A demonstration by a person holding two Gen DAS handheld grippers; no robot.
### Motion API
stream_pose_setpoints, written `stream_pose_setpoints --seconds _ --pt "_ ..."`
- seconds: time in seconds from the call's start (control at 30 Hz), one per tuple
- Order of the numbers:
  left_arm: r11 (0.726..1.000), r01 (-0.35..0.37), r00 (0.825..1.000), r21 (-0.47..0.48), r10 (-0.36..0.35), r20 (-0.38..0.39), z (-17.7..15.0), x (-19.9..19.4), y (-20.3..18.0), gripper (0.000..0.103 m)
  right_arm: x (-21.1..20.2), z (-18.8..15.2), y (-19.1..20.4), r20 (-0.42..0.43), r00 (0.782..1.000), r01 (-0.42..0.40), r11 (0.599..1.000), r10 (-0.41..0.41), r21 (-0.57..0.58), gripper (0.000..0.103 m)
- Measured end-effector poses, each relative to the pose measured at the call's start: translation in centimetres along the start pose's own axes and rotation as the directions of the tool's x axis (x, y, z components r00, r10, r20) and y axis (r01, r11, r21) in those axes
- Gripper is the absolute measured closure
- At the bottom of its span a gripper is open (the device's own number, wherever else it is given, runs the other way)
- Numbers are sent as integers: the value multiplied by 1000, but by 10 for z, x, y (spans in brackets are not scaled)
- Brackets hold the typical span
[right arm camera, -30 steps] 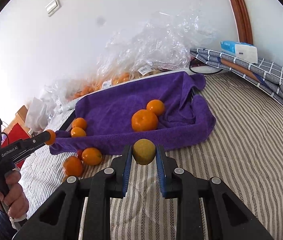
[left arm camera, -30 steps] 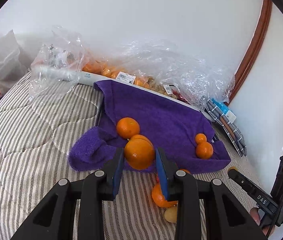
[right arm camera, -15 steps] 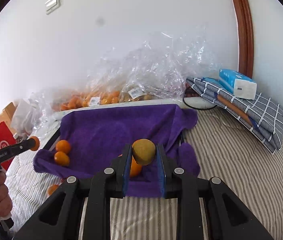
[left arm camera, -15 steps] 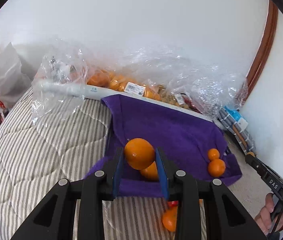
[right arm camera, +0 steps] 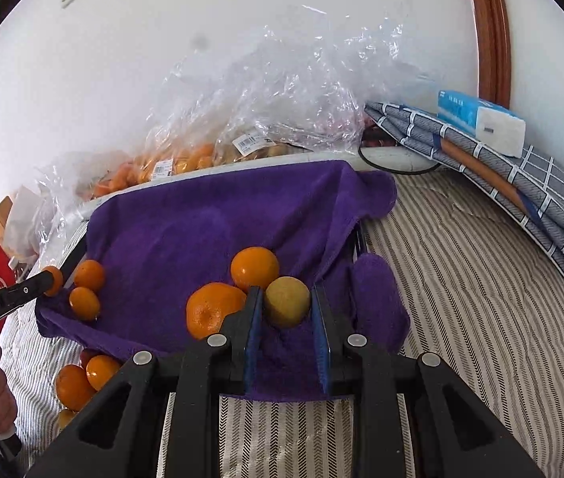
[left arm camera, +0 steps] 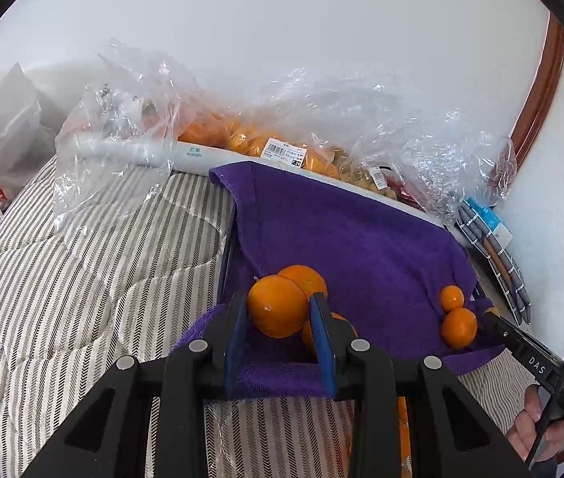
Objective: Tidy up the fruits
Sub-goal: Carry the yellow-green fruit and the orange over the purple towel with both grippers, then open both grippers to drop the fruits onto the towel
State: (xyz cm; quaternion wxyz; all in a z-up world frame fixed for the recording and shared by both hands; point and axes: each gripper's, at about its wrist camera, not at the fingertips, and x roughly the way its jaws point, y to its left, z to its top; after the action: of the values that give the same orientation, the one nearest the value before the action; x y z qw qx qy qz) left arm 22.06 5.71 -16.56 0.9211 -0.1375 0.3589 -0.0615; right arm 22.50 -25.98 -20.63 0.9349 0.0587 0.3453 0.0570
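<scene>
Striped bedcover [right arm camera: 461,279], purple towel [right arm camera: 210,223], white wall [left arm camera: 282,32], plastic bags [right arm camera: 282,91]

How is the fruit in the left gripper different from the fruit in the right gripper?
The orange in the left gripper is bright orange and glossy; the yellow-green fruit in the right gripper is dull. The orange fills the gap between its fingers; the yellow-green fruit looks smaller. Both are round, gripped above the purple towel.

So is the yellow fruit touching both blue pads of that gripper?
Cannot tell. In the right wrist view the yellow fruit meets the left pad of the right gripper, but a thin purple sliver shows before the other pad.
</scene>
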Motion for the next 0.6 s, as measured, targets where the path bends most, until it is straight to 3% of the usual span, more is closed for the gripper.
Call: stream_pose_setpoints --seconds 0.6 --pt "1000 -15 999 23 16 -27 -1 11 -6 72 8 -4 7 -36 999 23 999 -25 -49 79"
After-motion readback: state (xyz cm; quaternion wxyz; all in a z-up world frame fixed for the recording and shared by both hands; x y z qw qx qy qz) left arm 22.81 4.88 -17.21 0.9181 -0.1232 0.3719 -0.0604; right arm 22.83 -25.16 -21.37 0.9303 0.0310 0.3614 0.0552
